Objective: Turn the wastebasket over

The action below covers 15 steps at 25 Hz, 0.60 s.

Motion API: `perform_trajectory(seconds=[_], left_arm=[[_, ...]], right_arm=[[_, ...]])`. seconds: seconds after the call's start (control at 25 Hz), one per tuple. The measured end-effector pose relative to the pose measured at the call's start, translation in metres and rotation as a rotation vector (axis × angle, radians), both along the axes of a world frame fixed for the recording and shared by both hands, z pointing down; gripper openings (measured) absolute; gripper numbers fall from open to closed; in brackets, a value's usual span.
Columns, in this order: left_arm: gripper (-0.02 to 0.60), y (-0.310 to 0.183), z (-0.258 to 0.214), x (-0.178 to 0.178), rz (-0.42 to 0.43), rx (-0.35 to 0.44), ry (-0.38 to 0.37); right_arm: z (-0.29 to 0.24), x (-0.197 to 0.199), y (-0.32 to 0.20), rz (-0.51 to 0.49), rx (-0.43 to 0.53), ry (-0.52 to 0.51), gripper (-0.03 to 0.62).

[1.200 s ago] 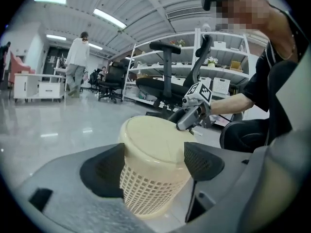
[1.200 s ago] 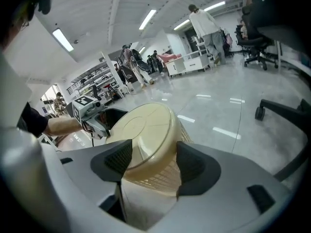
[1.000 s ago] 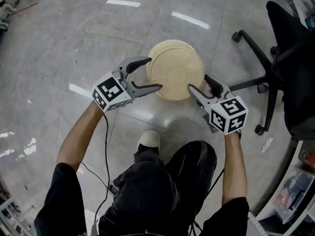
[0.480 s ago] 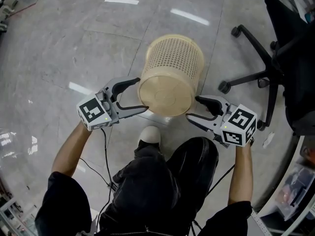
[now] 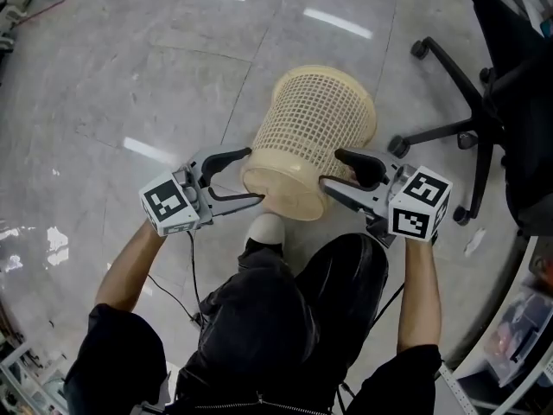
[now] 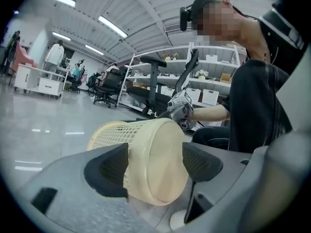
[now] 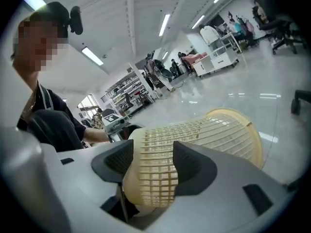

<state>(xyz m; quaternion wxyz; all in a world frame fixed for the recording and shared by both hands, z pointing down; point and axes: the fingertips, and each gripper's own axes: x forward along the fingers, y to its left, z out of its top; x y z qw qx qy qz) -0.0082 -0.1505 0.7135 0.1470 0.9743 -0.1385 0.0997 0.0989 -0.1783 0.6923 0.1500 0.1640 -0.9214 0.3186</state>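
The cream mesh wastebasket (image 5: 315,128) lies tilted between my two grippers, its solid base toward me and its open mouth pointing away. My left gripper (image 5: 253,176) is at the base's left side. Its wide jaws have just been closing a little, with the base's rim (image 6: 146,154) between them, and I see no pinch. My right gripper (image 5: 330,169) meets the right wall just above the base, jaws spread over the mesh (image 7: 194,135). The basket's far rim and whether it touches the floor are hidden.
A black office chair (image 5: 492,102) on castors stands close at the right. My white shoe (image 5: 263,227) sits right under the basket's base. A cable (image 5: 186,258) hangs from the left gripper. Shelving (image 5: 518,335) fills the lower right corner.
A second ago the basket stood upside down, base up. It has tipped so that the mouth points away, and both grippers have come toward me with the base.
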Motion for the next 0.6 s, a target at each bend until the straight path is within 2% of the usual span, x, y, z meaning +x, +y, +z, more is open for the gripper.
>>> perform_trajectory(seconds=[0.12,0.28,0.52,0.6], left_arm=[[0.350,-0.001,0.003,-0.007,-0.021,-0.030,0.020],[0.350,0.000,0.007,-0.012,-0.048,-0.039,0.028],[0.350,0.014,0.035,-0.019,-0.052,-0.067,-0.001],[0.350,0.020,0.048,-0.014,-0.036,-0.080,-0.016]], right_arm=[[0.000,-0.006,0.000,0.003,0.005,-0.030,0.247],[-0.001,-0.015,-0.003,-0.007,0.025,-0.012,0.245],[0.013,-0.030,0.008,-0.093,0.113,0.152,0.239],[0.027,-0.028,0.006,-0.102,0.141,0.220,0.173]])
